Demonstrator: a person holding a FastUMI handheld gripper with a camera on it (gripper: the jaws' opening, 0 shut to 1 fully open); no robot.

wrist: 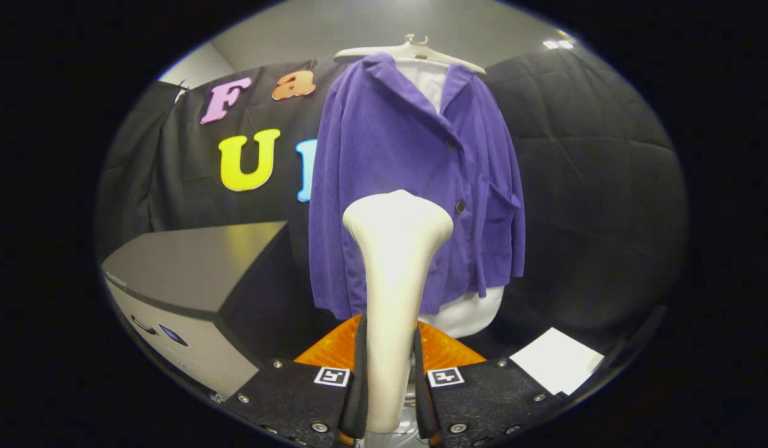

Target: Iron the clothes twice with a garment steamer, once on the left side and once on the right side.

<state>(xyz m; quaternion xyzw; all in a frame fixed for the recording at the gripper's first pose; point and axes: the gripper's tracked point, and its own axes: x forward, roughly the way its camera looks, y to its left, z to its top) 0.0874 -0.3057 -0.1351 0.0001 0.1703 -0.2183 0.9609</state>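
A purple corduroy jacket over a white shirt hangs on a pale hanger straight ahead, in front of the black booth wall. My gripper is shut on the handle of a cream-white garment steamer. Both fingers press on its sides. The steamer's wide head rises between the fingers and covers the jacket's lower middle, near its buttons. I cannot tell if the head touches the fabric.
A grey box-like unit with a white front stands to the left of the jacket. An orange translucent piece lies just beyond the fingers. A white sheet rests on the dark surface to the right.
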